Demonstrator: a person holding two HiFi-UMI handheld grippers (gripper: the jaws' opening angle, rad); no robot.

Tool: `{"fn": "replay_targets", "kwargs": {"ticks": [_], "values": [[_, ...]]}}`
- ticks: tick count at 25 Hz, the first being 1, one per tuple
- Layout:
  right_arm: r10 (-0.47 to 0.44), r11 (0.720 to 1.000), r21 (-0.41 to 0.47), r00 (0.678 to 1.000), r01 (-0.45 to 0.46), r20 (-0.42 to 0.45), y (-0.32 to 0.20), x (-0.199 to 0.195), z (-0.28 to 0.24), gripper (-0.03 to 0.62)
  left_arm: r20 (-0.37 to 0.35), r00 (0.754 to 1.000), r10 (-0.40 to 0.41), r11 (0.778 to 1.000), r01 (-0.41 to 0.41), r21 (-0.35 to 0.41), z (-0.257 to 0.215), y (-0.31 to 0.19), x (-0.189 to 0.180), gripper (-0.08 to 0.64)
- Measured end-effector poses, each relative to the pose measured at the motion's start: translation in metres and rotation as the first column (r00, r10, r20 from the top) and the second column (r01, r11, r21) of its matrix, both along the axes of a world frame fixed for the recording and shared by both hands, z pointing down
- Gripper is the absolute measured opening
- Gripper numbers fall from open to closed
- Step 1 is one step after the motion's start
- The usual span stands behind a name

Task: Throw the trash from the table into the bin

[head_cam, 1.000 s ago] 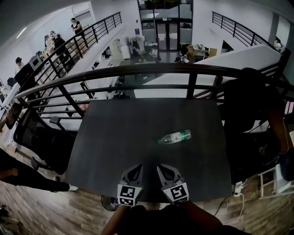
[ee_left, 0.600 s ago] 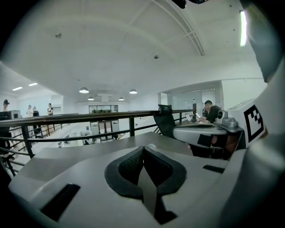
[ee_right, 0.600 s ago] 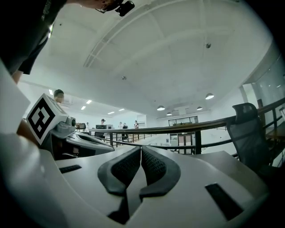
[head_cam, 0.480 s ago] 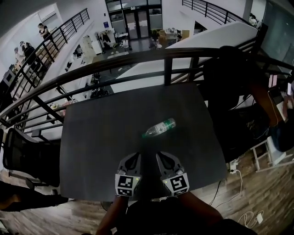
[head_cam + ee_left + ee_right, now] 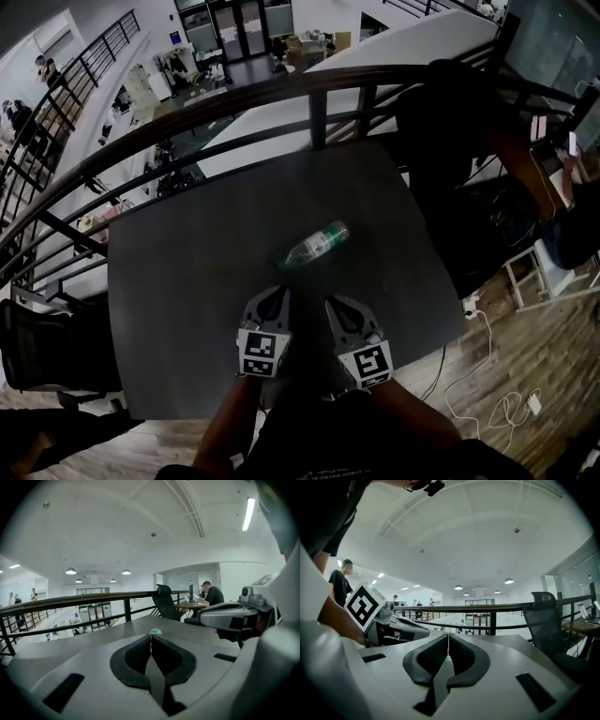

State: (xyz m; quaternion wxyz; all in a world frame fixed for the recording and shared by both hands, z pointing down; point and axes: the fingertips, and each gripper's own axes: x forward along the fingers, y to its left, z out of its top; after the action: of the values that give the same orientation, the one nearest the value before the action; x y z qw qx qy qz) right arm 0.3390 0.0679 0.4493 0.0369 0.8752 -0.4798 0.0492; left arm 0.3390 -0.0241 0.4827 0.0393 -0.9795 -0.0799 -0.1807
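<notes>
**A:** Where was the trash?

**B:** A plastic bottle (image 5: pixel 314 246) with a green label lay on its side near the middle of the dark desk (image 5: pixel 178 281). It was slanted, with its narrow end toward the near side. Nothing touched it.

**A:** And the tongs?

**B:** The left tongs (image 5: pixel 272 298) and the right tongs (image 5: pixel 336 305) sat side by side over the near half of the desk. Their tips were just short of the bottle and apart from it. Each carried its marker cube at the back.

**A:** Spread or closed?

**B:** Both were pressed together with nothing pinched. In the left gripper view the black pads (image 5: pixel 133 656) met along a thin line, and in the right gripper view the pads (image 5: pixel 431 654) did the same.

**A:** What lay around the desk?

**B:** A black railing (image 5: pixel 234 111) ran past its far edge. A black chair (image 5: pixel 441 112) stood by the far right corner. To the right, a white cable (image 5: pixel 487 394) trailed over the wooden floor (image 5: pixel 525 347).
</notes>
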Motion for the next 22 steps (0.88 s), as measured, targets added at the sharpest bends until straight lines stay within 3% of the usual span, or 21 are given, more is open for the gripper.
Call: {"fn": "replay_targets", "kwargs": {"ticks": [11, 12, 14, 16, 22], "values": [[0.091, 0.994, -0.063, 0.995, -0.089, 0.028, 0.008, 0.009, 0.018, 0.025, -0.041, 0.993, 0.112, 0.993, -0.111, 0.028, 0.025, 0.001, 0.045, 0.027], [0.096, 0.993, -0.067, 0.995, -0.093, 0.031, 0.009, 0.011, 0.02, 0.025, -0.034, 0.993, 0.109, 0.994, -0.109, 0.028, 0.028, 0.0, 0.049, 0.046], [0.103, 0.992, -0.072, 0.994, -0.1, 0.04, 0.01, 0.013, 0.025, 0.025, -0.004, 0.994, 0.106, 0.994, -0.106, 0.019, 0.037, -0.002, 0.055, 0.16], [0.111, 0.992, -0.063, 0.993, -0.109, 0.038, 0.01, 0.015, 0.027, 0.025, 0.035, 0.993, 0.111, 0.994, -0.112, 0.02, 0.049, -0.003, 0.058, 0.206], [0.118, 0.992, -0.059, 0.992, -0.115, 0.045, 0.003, 0.019, 0.03, 0.025, 0.136, 0.981, 0.136, 0.988, -0.145, 0.057, 0.085, -0.011, 0.068, 0.267]]}}
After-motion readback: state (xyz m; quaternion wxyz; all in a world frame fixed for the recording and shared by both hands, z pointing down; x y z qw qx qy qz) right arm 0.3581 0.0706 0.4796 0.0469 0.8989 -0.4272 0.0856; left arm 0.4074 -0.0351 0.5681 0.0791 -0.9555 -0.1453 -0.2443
